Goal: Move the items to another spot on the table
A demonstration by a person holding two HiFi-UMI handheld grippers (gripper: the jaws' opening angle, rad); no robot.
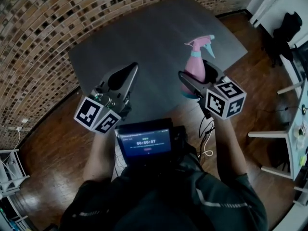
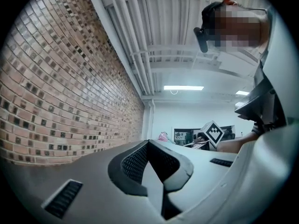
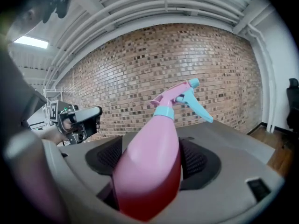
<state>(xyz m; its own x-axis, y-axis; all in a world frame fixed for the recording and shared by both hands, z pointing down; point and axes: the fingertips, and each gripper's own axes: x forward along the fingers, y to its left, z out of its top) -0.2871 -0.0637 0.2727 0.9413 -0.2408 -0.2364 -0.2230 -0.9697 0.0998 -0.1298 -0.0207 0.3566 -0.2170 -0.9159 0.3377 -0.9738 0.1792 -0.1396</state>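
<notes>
**Right tool grips the spray bottle, left tool closed and empty**

The right tool is clamped on the body of the pink spray bottle, one pad pressing each side. The bottle's blue trigger head sticks out past the tips, pointing away to the tool's right. Beyond the tool lies the grey bench; whether the bottle's base touches it cannot be told. The left tool is held well apart to the bottle's left, jaws together with nothing between them.
</notes>
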